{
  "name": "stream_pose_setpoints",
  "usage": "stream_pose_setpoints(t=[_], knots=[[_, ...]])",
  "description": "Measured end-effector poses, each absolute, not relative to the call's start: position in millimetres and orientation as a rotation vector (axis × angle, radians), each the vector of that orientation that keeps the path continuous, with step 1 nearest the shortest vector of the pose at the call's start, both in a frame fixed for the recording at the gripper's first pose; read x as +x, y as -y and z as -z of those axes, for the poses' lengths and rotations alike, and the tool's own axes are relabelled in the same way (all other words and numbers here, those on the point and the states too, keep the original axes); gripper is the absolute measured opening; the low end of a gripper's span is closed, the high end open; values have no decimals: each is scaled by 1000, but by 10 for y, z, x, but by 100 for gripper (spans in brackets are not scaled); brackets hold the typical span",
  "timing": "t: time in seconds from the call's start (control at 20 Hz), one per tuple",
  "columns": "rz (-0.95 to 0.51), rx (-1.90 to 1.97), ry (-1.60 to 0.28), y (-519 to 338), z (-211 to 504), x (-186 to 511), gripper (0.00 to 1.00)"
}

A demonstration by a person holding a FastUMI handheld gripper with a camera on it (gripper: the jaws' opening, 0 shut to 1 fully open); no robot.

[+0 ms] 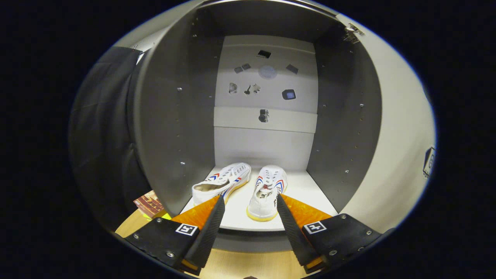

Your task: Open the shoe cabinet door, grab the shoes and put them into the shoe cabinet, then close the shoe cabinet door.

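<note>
The shoe cabinet [174, 116] stands open in front of me, its grey inner walls and white back panel in plain sight. Two white sneakers with red and blue stripes rest on its white bottom shelf [306, 190]. The left shoe [221, 184] lies tipped on its side, heel toward me. The right shoe [267, 192] stands upright, its heel just ahead of my fingertips. My gripper [250, 201] is open at the shelf's front edge, with the right shoe's heel showing in the gap and neither finger touching it. The open door [399, 147] swings out on the right.
A wooden floor [240, 265] lies below the fingers. Left of the cabinet, a small brown patterned box [149, 203] sits on the floor by the black cloth wall. A hinge [352, 33] shows at the door's top right.
</note>
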State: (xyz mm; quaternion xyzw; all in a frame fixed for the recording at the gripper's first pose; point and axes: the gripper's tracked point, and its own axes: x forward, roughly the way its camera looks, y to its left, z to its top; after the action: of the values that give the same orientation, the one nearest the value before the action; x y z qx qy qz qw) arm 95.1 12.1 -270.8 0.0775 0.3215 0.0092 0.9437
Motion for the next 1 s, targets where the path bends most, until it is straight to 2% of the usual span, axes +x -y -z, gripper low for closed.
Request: stream_pose_setpoints(t=[0.1, 0.2, 0.45, 0.8, 1.0], knots=[[-56, 168, -634, -206, 2581, 586, 93], [-38, 184, -604, -133, 2424, 249, 94], [-67, 273, -584, -43, 2099, -690, 94], [76, 161, -553, 692, 1537, -1667, 94], [125, 266, -569, 1043, 1460, -2161, 94]])
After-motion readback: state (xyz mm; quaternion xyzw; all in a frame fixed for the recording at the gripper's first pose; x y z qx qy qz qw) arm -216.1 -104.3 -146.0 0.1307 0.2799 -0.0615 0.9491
